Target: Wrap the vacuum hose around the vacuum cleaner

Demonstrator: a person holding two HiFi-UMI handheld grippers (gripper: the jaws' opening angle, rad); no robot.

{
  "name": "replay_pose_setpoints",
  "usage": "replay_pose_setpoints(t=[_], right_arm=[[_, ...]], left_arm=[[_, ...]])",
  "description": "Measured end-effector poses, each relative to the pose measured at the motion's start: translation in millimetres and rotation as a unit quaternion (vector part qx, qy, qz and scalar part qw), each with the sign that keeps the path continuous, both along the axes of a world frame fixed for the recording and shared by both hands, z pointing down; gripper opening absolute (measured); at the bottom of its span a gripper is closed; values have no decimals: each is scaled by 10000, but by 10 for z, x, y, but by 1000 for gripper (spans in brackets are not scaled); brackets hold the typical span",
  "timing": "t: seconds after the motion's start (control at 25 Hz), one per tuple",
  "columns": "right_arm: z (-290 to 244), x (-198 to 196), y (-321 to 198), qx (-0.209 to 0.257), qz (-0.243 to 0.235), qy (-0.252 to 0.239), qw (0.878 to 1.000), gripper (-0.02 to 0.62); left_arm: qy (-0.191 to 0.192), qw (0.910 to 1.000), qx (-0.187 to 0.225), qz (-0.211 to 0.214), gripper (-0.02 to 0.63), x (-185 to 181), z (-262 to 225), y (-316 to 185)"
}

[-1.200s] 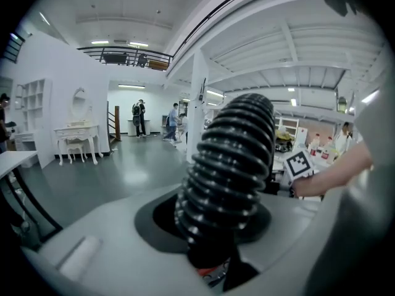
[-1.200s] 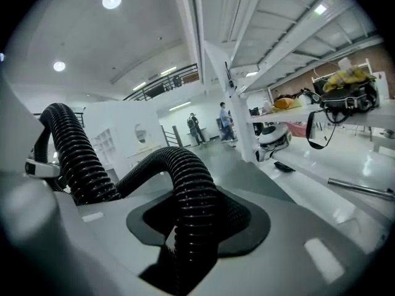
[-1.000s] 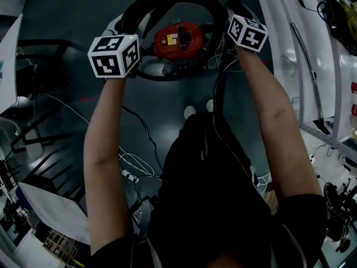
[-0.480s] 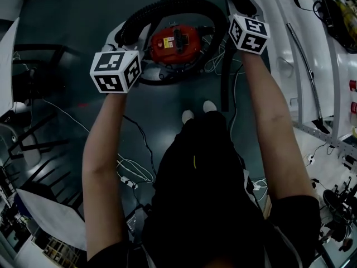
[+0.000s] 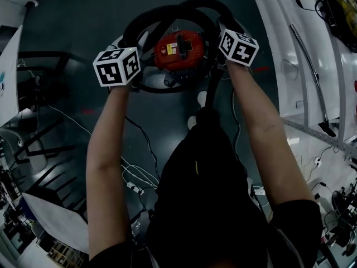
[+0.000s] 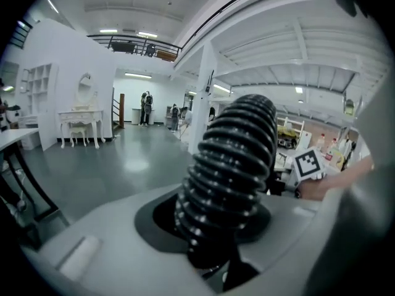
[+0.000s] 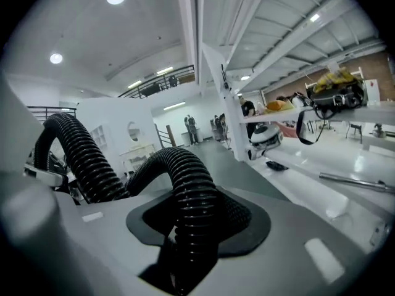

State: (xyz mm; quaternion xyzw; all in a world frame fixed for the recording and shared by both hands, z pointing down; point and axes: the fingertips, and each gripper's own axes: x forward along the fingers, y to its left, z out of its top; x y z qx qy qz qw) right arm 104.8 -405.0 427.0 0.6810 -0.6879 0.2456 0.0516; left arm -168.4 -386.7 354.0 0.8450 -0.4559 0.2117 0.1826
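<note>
Both hands have sunk lower, bringing the loop down toward the machine. On the left, the left gripper [image 5: 124, 60] is clamped part-closed on the black vacuum hose [image 5: 139, 24]. The red vacuum cleaner [image 5: 178, 48] sits on the floor between the tools, and the right gripper [image 5: 231, 41] pinches the same hose further along. Wrapping looks under way; next the loop likely needs settling snugly round the body.

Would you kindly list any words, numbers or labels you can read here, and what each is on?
No text can be read.
Sticker on the red vacuum: too small to read.
Left cube and right cube: square marker patterns only, no words.
</note>
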Motion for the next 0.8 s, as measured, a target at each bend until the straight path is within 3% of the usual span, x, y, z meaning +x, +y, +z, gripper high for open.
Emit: replay_pose_setpoints(t=[0.28, 0.52, 0.8], right_arm=[[588, -143, 100, -854, 282, -922, 9917, 168], [844, -228, 41, -1368, 90, -1037, 9851, 167], [1213, -312, -270, -1673, 385, -1571, 9725, 164]], left_arm=[[244, 9960, -746, -418, 133, -161, 465, -212], [402, 9881, -1341, -639, 132, -265, 842, -333], [764, 9766, -1683, -1096, 130, -342, 1323, -682]])
